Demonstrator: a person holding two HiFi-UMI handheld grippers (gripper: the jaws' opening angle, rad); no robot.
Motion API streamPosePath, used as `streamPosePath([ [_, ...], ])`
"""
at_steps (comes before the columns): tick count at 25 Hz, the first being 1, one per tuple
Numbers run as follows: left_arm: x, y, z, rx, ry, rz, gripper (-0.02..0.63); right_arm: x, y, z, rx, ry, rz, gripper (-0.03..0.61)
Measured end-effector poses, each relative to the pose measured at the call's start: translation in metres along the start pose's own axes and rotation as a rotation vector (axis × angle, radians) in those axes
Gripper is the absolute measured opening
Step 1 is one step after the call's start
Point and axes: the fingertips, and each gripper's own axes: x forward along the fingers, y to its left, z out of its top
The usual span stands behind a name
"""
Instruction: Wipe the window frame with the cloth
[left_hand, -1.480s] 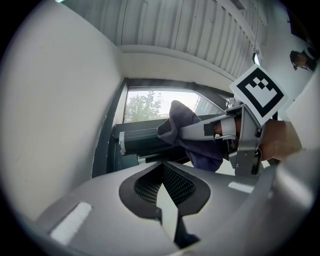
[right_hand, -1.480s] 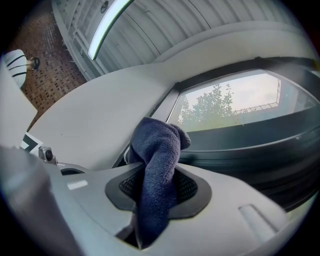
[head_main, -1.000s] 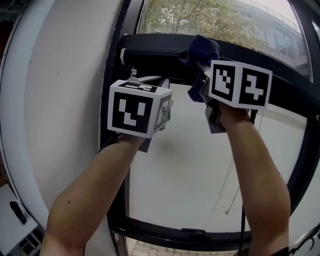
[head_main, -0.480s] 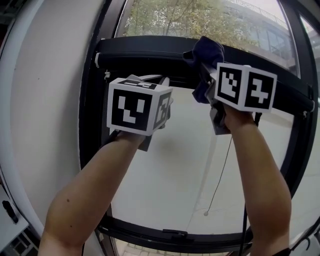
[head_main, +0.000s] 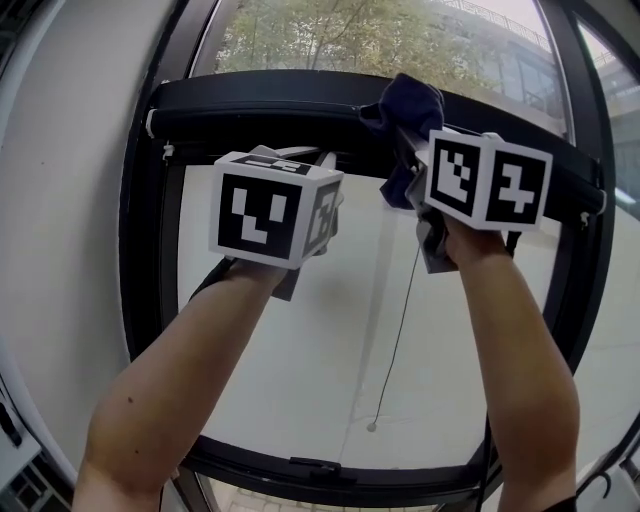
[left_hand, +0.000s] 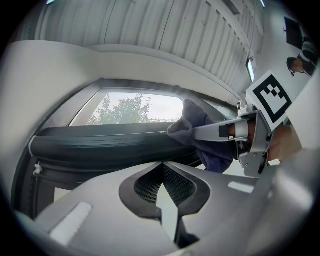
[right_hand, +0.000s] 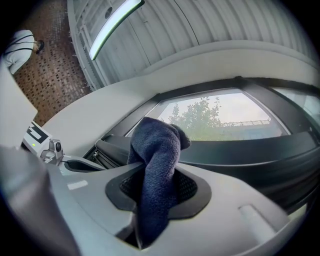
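A dark blue cloth (head_main: 408, 105) is bunched against the black top bar (head_main: 260, 100) of the window frame, right of its middle. My right gripper (head_main: 402, 128) is shut on the cloth and holds it up to the bar. In the right gripper view the cloth (right_hand: 157, 150) hangs down between the jaws of that gripper (right_hand: 155, 175), with the bar (right_hand: 260, 150) just behind. My left gripper (head_main: 318, 160) is shut and holds nothing, just below the bar and left of the cloth. The left gripper view shows its jaws (left_hand: 162, 167) together, the bar (left_hand: 100, 145) and the cloth (left_hand: 200, 125).
The frame's black left upright (head_main: 140, 250) and bottom rail (head_main: 300, 470) border the pane. A thin pull cord (head_main: 395, 340) hangs down the middle of the glass. A white wall (head_main: 60, 200) lies to the left. Trees and a building show outside.
Both grippers and the cloth now sit farther right along the top bar. The frame's left upright has slid left in the head view, and more of the window shows.
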Motion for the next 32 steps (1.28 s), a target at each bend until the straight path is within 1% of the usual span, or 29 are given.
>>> streamPosePath([
  [5,0.018,-0.028,0.003,-0.028,-0.006,-0.021,0.000,-0.017,-0.032,-0.002,-0.017,0.010,-0.026,0.114],
  [9,0.025,-0.072,0.009,-0.010,0.004,-0.022,0.000,-0.052,-0.069,-0.004,-0.026,0.016,-0.059,0.114],
  [11,0.030,-0.087,0.013,-0.017,-0.001,-0.036,0.000,-0.062,-0.086,-0.006,-0.035,0.018,-0.079,0.114],
  [16,0.049,-0.088,0.010,-0.047,-0.008,-0.072,0.000,-0.054,-0.103,-0.012,-0.047,0.031,-0.117,0.114],
  [19,0.052,-0.092,0.008,-0.064,0.001,-0.085,0.000,-0.055,-0.110,-0.013,-0.058,0.038,-0.133,0.114],
  [22,0.061,-0.119,0.008,-0.064,0.014,-0.075,0.000,-0.075,-0.138,-0.015,-0.062,0.036,-0.147,0.114],
  [25,0.070,-0.156,0.015,-0.064,0.005,-0.092,0.000,-0.099,-0.171,-0.017,-0.060,0.027,-0.160,0.114],
  [27,0.074,-0.173,0.017,-0.062,0.001,-0.107,0.000,-0.109,-0.184,-0.017,-0.063,0.024,-0.166,0.114],
  [30,0.078,-0.179,0.016,-0.095,0.006,-0.120,0.000,-0.115,-0.191,-0.018,-0.075,0.026,-0.176,0.114],
  [32,0.080,-0.180,0.016,-0.089,0.006,-0.115,0.000,-0.117,-0.196,-0.018,-0.082,0.029,-0.187,0.114],
])
